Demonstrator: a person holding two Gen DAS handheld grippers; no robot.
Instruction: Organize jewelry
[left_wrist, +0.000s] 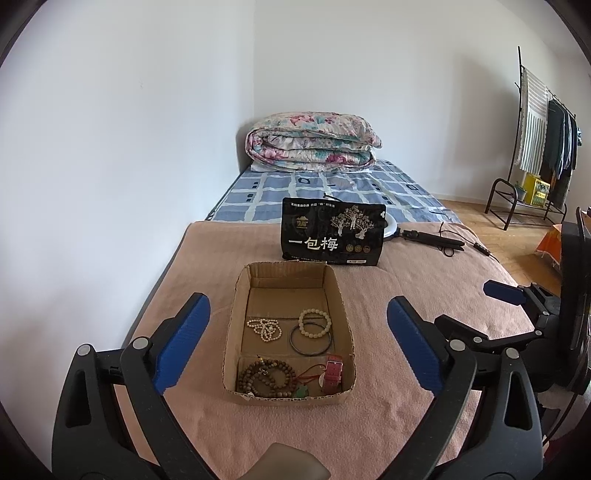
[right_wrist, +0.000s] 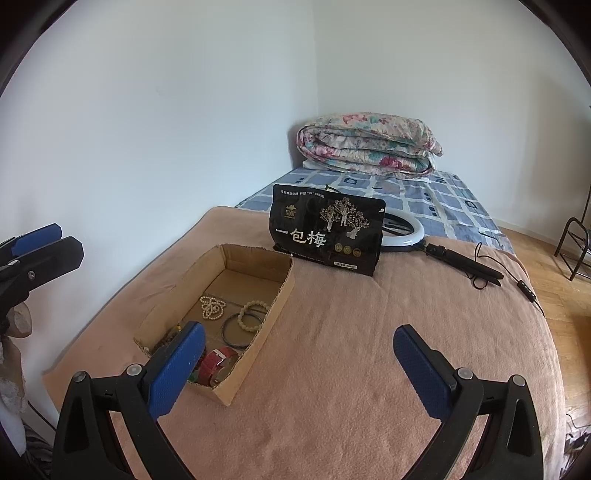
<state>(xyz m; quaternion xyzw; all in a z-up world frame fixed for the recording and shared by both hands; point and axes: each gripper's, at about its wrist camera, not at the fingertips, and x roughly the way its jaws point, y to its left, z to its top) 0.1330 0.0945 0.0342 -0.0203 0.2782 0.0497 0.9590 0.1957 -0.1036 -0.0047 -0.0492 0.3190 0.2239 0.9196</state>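
A shallow cardboard box (left_wrist: 236, 328) sits on the pink blanket; it also shows in the right wrist view (right_wrist: 258, 325). It holds a white pearl necklace (left_wrist: 264, 328), a pale bead bracelet (left_wrist: 315, 321), a dark bangle (left_wrist: 310, 341), brown wooden beads (left_wrist: 266, 380), a red watch strap (left_wrist: 332, 373) and a green pendant on red cord (left_wrist: 303, 390). My left gripper (left_wrist: 297, 339) is open and empty, fingers either side of the box, held above its near end. My right gripper (right_wrist: 295, 369) is open and empty, just right of the box.
A black snack bag (left_wrist: 332, 232) stands behind the box. A ring light with stand and cable (right_wrist: 417, 236) lies behind it to the right. A folded floral quilt (left_wrist: 310, 142) lies at the far end of the bed. A clothes rack (left_wrist: 543, 147) stands on the floor at right.
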